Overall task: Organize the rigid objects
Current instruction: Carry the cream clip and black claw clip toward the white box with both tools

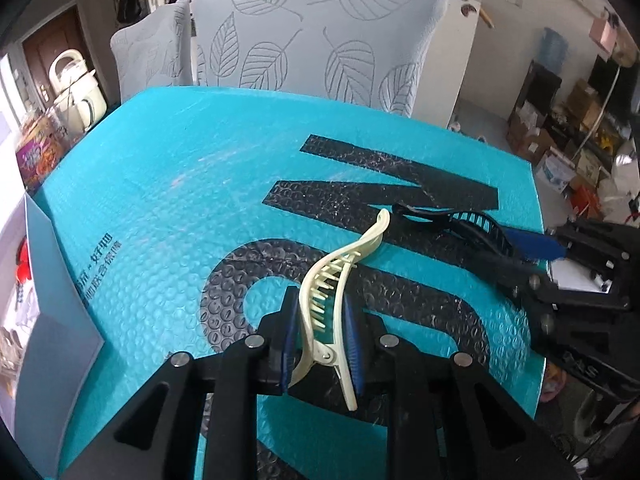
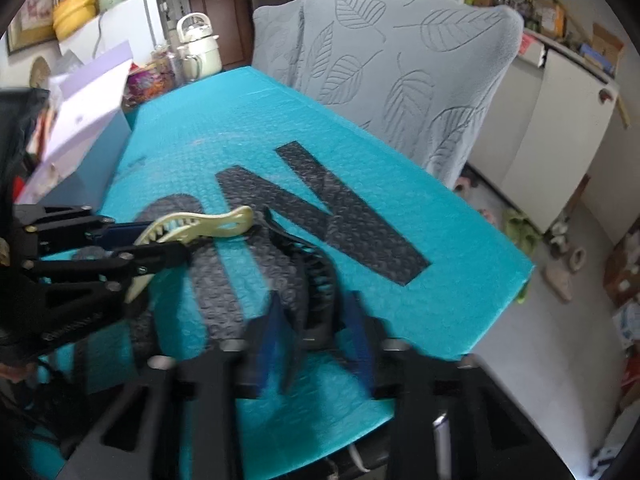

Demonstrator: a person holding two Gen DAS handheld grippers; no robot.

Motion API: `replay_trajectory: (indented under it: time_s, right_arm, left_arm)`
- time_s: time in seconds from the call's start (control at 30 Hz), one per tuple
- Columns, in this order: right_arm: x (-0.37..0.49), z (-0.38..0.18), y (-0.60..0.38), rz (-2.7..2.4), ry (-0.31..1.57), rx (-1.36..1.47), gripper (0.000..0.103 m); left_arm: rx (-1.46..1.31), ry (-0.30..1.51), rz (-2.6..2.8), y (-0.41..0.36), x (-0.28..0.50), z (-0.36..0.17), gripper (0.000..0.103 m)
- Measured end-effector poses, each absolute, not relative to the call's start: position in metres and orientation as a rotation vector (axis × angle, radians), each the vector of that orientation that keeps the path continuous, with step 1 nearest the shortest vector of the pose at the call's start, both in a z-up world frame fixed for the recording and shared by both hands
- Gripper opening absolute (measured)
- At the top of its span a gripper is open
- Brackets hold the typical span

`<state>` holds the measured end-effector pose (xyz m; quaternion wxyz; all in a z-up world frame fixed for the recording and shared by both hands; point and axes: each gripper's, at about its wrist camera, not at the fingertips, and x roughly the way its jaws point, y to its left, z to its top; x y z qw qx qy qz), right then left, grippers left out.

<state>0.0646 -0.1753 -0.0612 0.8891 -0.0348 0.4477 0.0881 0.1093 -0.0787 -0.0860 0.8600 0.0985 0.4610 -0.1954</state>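
My left gripper (image 1: 320,312) is shut on a cream hair clip (image 1: 340,280), held by its hinge end with its toothed jaw pointing away over the teal bubble mat (image 1: 160,184). It also shows in the right wrist view (image 2: 200,226), held by the left gripper (image 2: 160,248). My right gripper (image 2: 316,320) is shut on a black hair clip (image 2: 312,264) by its rear end. In the left wrist view the black clip (image 1: 452,224) lies just right of the cream clip's tip, with the right gripper (image 1: 536,252) behind it.
Two chairs with grey leaf-pattern covers (image 1: 320,40) stand behind the mat's far edge. An open grey-blue box (image 1: 52,300) sits at the left edge, with a snack jar (image 1: 40,152) and kettle (image 1: 76,88) beyond. The mat's right edge (image 2: 500,300) drops to the floor.
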Motion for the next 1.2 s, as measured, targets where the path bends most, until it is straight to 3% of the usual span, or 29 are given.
replay_trajectory:
  time_s: [0.23, 1.2]
  right_arm:
    - [0.062, -0.054, -0.179, 0.169, 0.905, -0.033, 0.019]
    - [0.067, -0.037, -0.065, 0.616, 0.864, -0.186, 0.019]
  left_arm:
    - [0.137, 0.959, -0.403, -0.064, 0.104, -0.082, 0.021]
    - [-0.078, 0.893, -0.005, 0.039, 0.038, -0.051, 0.021]
